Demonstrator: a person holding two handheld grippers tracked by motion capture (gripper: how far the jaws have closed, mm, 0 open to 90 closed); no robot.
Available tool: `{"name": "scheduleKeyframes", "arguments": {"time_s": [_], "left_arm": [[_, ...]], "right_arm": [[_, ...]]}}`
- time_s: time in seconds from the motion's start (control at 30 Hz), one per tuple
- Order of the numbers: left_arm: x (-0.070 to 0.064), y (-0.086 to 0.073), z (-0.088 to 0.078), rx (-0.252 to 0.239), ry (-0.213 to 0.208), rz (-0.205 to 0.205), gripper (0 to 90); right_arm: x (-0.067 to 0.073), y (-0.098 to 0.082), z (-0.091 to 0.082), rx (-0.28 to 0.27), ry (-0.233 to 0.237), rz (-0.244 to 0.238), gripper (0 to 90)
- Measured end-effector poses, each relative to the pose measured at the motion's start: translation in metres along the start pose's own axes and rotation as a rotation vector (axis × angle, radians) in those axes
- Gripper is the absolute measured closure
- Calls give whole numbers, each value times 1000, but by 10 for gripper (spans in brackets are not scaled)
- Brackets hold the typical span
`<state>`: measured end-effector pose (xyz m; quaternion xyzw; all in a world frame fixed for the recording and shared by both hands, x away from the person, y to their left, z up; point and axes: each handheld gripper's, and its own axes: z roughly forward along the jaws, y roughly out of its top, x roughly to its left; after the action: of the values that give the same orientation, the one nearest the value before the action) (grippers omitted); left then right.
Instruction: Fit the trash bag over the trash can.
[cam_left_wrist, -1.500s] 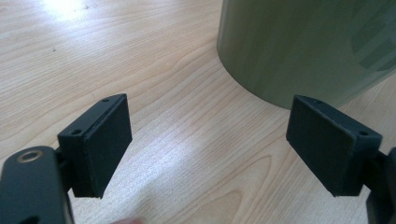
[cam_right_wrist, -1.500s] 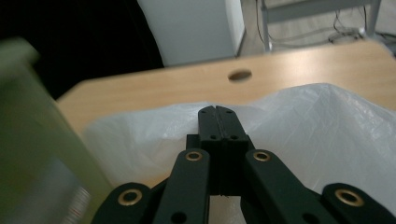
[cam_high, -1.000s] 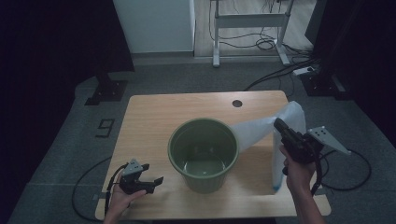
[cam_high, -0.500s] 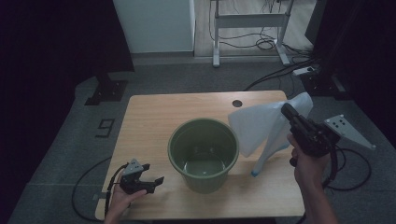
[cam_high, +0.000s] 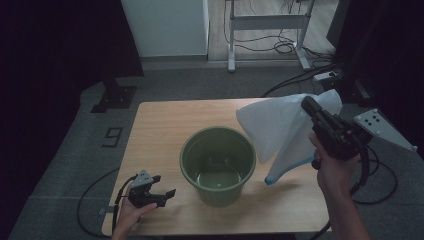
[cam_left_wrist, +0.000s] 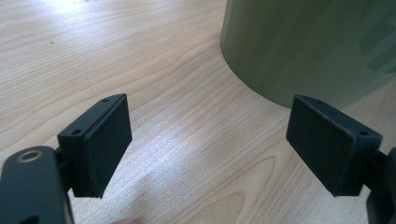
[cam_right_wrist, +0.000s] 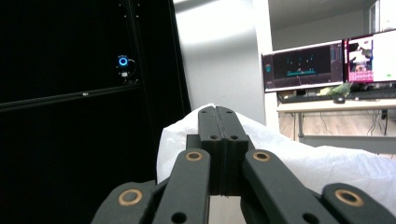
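A lab or office recording space: black curtain walls (cam_high: 60, 60) surround a light wooden table (cam_high: 160, 130) on grey carpet (cam_high: 70, 165), cables (cam_high: 280, 45) trail beneath a metal desk frame (cam_high: 265, 25), and computer monitors (cam_right_wrist: 303, 65) glow on a far desk.

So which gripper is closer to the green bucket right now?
Left. The left gripper sits open on the table beside the green bucket; the right gripper holds the white bag above.

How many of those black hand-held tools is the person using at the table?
2. The left tool rests open on the table's near left corner, beside the green bucket. The right tool is raised at the right, shut on a white plastic bag.
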<state>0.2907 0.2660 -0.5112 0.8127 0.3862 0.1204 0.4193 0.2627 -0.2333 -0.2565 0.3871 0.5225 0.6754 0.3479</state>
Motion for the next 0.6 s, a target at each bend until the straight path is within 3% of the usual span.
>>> {"name": "scheduleKeyframes", "arguments": {"time_s": [0.37,0.6], "left_arm": [[1,0,-1,-8,0,-4,136],[1,0,-1,-6,0,-3,136]], "right_arm": [[13,13,5,-37,20,-11,896],[25,33,7,-79,50,-26,896]]}}
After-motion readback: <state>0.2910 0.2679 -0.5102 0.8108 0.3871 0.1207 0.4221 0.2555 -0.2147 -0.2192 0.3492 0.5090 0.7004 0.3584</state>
